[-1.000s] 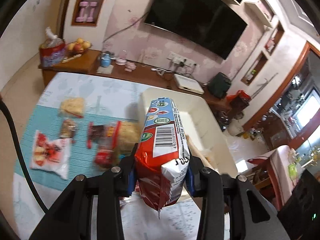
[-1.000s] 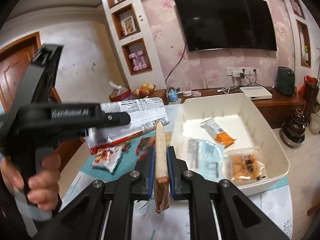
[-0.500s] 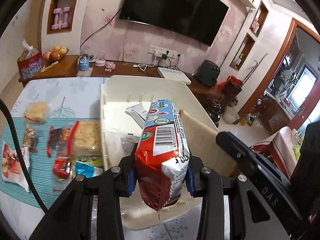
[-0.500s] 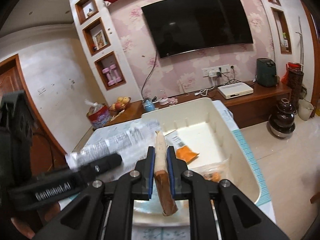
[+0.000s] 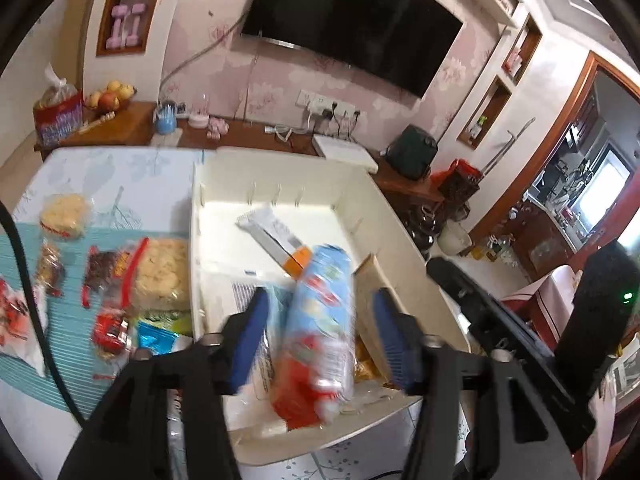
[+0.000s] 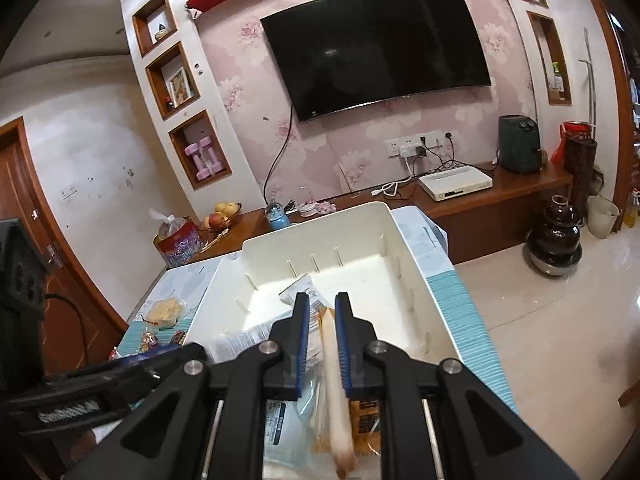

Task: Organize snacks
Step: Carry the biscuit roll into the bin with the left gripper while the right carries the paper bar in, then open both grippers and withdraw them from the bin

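Two snacks over the cream bin [image 5: 280, 168]

The left gripper [image 5: 316, 330] is opening; a blurred, glossy red-and-blue packet [image 5: 320, 340] sits loose between its blue pads, its print unreadable. The right gripper [image 6: 322, 344] stands nearly closed around a thin tan packet [image 6: 334, 380], seen edge-on; contact on the left pad is unclear, lower end smeared. Crinkled wrappers lie beneath, partly hidden.
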